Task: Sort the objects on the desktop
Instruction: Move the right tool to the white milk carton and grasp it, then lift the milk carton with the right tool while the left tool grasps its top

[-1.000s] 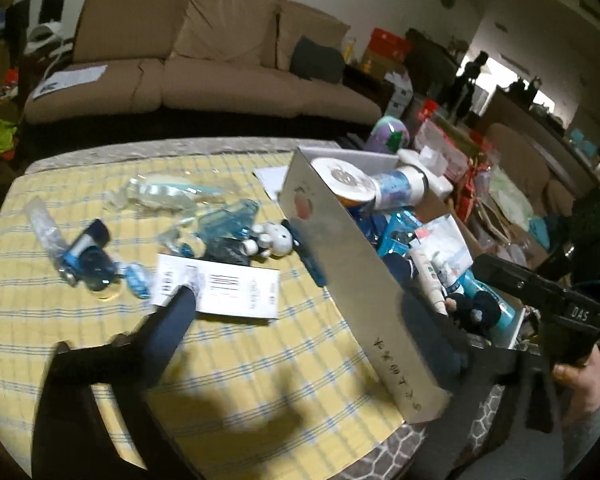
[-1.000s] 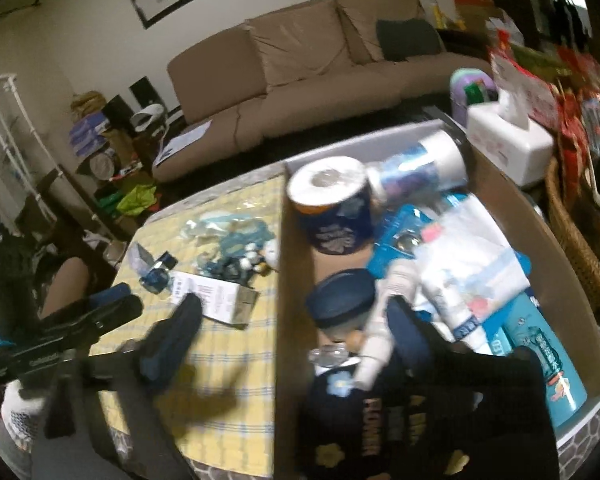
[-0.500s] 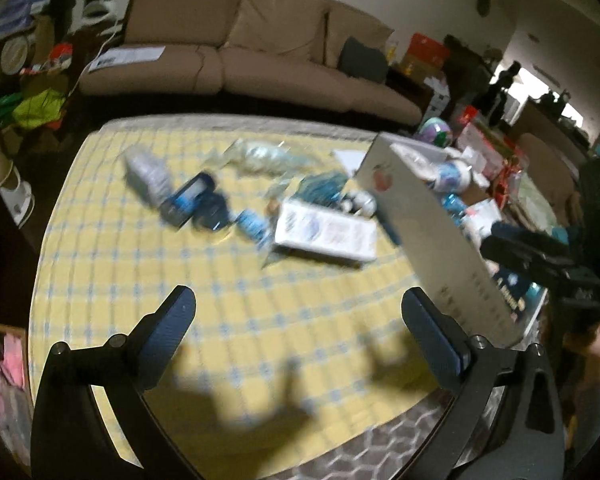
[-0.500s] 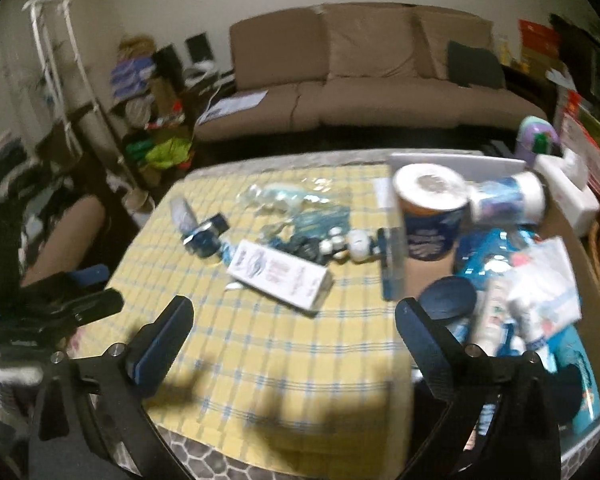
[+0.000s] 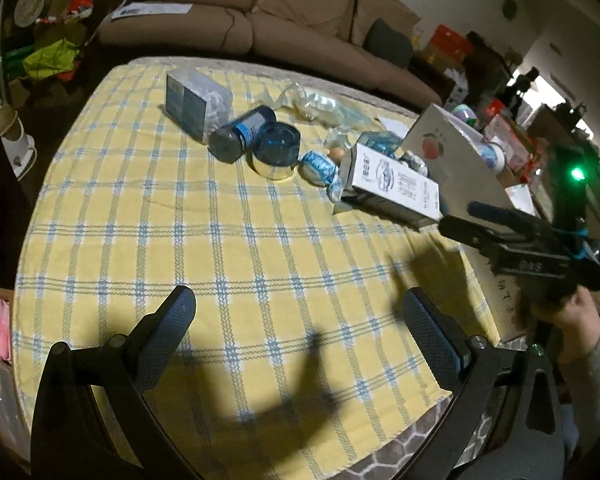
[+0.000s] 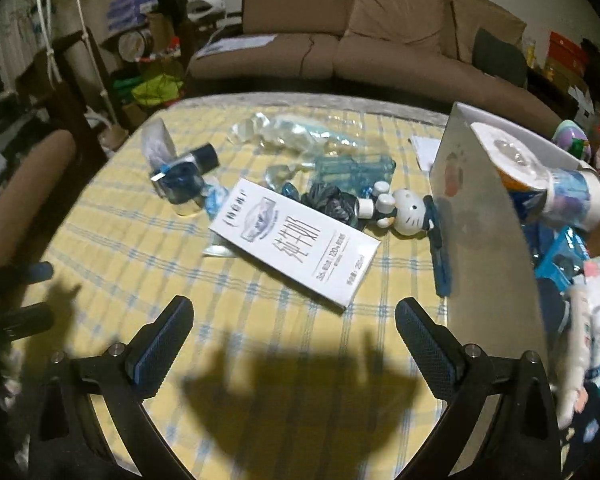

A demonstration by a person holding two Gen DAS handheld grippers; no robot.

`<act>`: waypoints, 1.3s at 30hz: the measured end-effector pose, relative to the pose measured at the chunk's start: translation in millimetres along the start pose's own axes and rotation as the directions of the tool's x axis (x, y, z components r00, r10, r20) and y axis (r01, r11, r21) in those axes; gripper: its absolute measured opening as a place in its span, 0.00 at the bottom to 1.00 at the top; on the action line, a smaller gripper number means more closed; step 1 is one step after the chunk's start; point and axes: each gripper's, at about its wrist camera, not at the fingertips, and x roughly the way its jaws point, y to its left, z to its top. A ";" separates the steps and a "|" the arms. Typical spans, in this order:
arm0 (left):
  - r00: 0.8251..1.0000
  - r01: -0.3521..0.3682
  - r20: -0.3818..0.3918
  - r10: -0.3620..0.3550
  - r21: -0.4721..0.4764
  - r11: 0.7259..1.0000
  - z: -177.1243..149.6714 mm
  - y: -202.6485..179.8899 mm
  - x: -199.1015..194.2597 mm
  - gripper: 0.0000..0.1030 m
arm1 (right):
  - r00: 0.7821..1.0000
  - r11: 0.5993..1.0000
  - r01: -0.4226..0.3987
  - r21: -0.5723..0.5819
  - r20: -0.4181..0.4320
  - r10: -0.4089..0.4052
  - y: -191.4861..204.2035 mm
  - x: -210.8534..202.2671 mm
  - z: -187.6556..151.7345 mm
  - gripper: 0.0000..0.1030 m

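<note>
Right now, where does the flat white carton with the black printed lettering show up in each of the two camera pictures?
Left wrist view: the flat white carton with black lettering lies right of centre, beside the grey cardboard box wall.
Right wrist view: the same carton lies in the centre, ahead of the open claw.
Shared landmark: the yellow checked tablecloth beneath it.

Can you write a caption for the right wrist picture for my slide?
Open right gripper hovers over the checked tablecloth, facing a white carton and cat figurine beside a full box.
</note>
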 end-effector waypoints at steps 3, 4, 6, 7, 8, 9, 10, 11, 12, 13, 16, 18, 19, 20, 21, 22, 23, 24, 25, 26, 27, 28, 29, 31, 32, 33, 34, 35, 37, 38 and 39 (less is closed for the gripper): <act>1.000 0.009 -0.013 -0.009 -0.008 1.000 -3.1 8.0 9.1 1.00 | 1.000 1.000 0.006 -0.026 -0.019 -0.006 -2.9 16.9 4.2 1.00; 1.000 0.014 -0.016 -0.014 -0.013 1.000 -3.2 9.6 10.7 1.00 | 1.000 0.999 0.019 -0.035 -0.024 -0.019 -4.2 21.7 6.4 1.00; 0.999 0.032 -0.018 -0.033 -0.030 0.999 -0.4 13.0 13.4 1.00 | 0.999 0.998 0.033 -0.046 -0.028 -0.034 -7.7 29.4 12.5 1.00; 0.999 0.042 -0.016 -0.042 -0.037 0.998 1.1 13.8 13.8 1.00 | 0.999 0.998 0.039 -0.051 -0.030 -0.040 -9.0 32.1 15.1 1.00; 0.999 0.052 -0.011 -0.053 -0.047 0.998 2.9 14.1 13.8 1.00 | 0.998 0.997 0.047 -0.059 -0.032 -0.049 -9.6 34.5 17.2 1.00; 0.998 0.065 -0.003 -0.065 -0.059 0.996 5.7 14.1 13.5 1.00 | 0.998 0.996 0.055 -0.070 -0.033 -0.057 -10.2 37.0 19.2 1.00; 0.997 0.073 0.003 -0.073 -0.063 0.995 7.6 12.7 13.3 1.00 | 0.997 0.995 0.062 -0.083 -0.036 -0.066 -10.3 39.6 21.3 1.00; 0.997 0.076 0.005 -0.076 -0.063 0.995 9.0 11.7 13.2 1.00 | 0.997 0.993 0.069 -0.097 -0.040 -0.073 -9.8 42.3 23.2 1.00; 0.997 0.079 0.012 -0.078 -0.061 0.995 10.1 9.2 12.4 1.00 | 0.996 0.991 0.076 -0.110 -0.044 -0.081 -9.2 45.3 24.9 1.00; 0.996 0.087 0.017 -0.086 -0.062 0.994 11.0 7.6 11.4 1.00 | 0.995 0.989 0.081 -0.125 -0.050 -0.088 -8.3 48.5 26.8 1.00; 0.993 0.119 0.014 -0.119 -0.075 0.990 11.6 4.1 11.1 1.00 | 0.993 0.978 0.080 -0.191 -0.074 -0.095 -1.6 58.1 30.8 1.00; 0.993 0.114 0.007 -0.114 -0.064 0.991 11.3 0.3 12.5 1.00 | 0.989 0.961 0.092 -0.263 -0.092 -0.120 6.3 65.5 31.2 1.00; 0.994 0.112 0.005 -0.112 -0.062 0.992 10.8 -0.5 13.1 1.00 | 0.984 0.944 0.110 -0.311 -0.099 -0.147 11.8 70.2 30.4 1.00; 0.994 0.111 0.003 -0.111 -0.062 0.992 10.4 -0.6 13.9 1.00 | 0.979 0.926 0.126 -0.356 -0.105 -0.174 16.5 75.0 29.3 0.99; 0.994 0.110 -0.002 -0.111 -0.068 0.992 10.0 0.0 15.7 1.00 | 0.974 0.910 0.137 -0.391 -0.115 -0.196 19.9 79.6 27.9 0.99; 0.994 0.111 -0.006 -0.111 -0.074 0.991 9.7 0.9 17.1 1.00 | 0.968 0.897 0.147 -0.417 -0.125 -0.217 21.8 83.9 26.6 0.97; 0.993 0.115 -0.010 -0.116 -0.084 0.990 9.6 2.2 18.5 1.00 | 0.963 0.889 0.158 -0.430 -0.133 -0.235 22.2 87.0 25.7 0.95; 0.993 0.118 -0.012 -0.120 -0.090 0.989 9.1 2.8 19.1 1.00 | 0.960 0.887 0.166 -0.430 -0.137 -0.245 21.1 88.2 25.2 0.90; 0.992 0.120 -0.013 -0.122 -0.094 0.988 9.1 3.1 19.2 1.00 | 0.960 0.894 0.171 -0.414 -0.136 -0.246 17.6 86.3 26.1 0.84; 0.992 0.122 -0.013 -0.124 -0.096 0.988 9.5 3.4 19.3 1.00 | 0.961 0.903 0.164 -0.397 -0.141 -0.236 14.3 84.0 26.9 0.83; 0.992 0.123 -0.012 -0.125 -0.098 0.988 9.3 3.0 18.8 1.00 | 0.964 0.912 0.151 -0.380 -0.149 -0.222 11.2 81.5 26.6 0.80; 0.992 0.125 -0.012 -0.127 -0.098 0.987 9.3 2.7 18.2 1.00 | 0.965 0.917 0.143 -0.371 -0.153 -0.213 8.9 77.9 25.3 0.76; 0.991 0.129 -0.010 -0.131 -0.099 0.987 9.2 2.3 17.7 1.00 | 0.966 0.919 0.140 -0.370 -0.155 -0.209 8.3 74.5 23.8 0.74; 0.990 0.139 -0.009 -0.140 -0.099 0.985 9.1 0.7 16.6 1.00 | 0.968 0.930 0.116 -0.349 -0.169 -0.184 6.9 66.3 20.5 0.66; 0.989 0.143 -0.010 -0.145 -0.099 0.985 8.8 -0.1 16.3 1.00 | 0.971 0.944 0.087 -0.319 -0.183 -0.151 4.7 61.2 19.0 0.64; 0.989 0.147 -0.011 -0.148 -0.100 0.984 8.3 -1.0 15.6 1.00 | 0.974 0.959 0.051 -0.280 -0.200 -0.110 2.5 56.3 17.2 0.60; 0.988 0.150 -0.012 -0.152 -0.101 0.983 7.8 -1.5 15.6 1.00 | 0.975 0.970 0.017 -0.241 -0.213 -0.070 0.3 51.1 14.3 0.58; 0.988 0.154 -0.012 -0.156 -0.104 0.983 7.2 -2.0 15.2 1.00 | 0.975 0.978 -0.012 -0.207 -0.222 -0.035 -1.3 46.7 11.5 0.57; 0.985 0.170 -0.013 -0.172 -0.112 0.979 6.5 -2.9 14.7 1.00 | 0.972 0.989 -0.063 -0.133 -0.233 0.031 -1.2 38.4 2.4 0.55; 0.984 0.177 -0.014 -0.180 -0.114 0.977 6.0 -3.4 14.2 1.00 | 0.971 0.992 -0.084 -0.094 -0.232 0.060 -0.2 34.1 -3.4 0.55; 0.983 0.183 -0.014 -0.186 -0.116 0.976 5.5 -4.4 13.3 1.00 | 0.968 0.993 -0.113 -0.044 -0.231 0.100 2.0 28.4 -11.4 0.55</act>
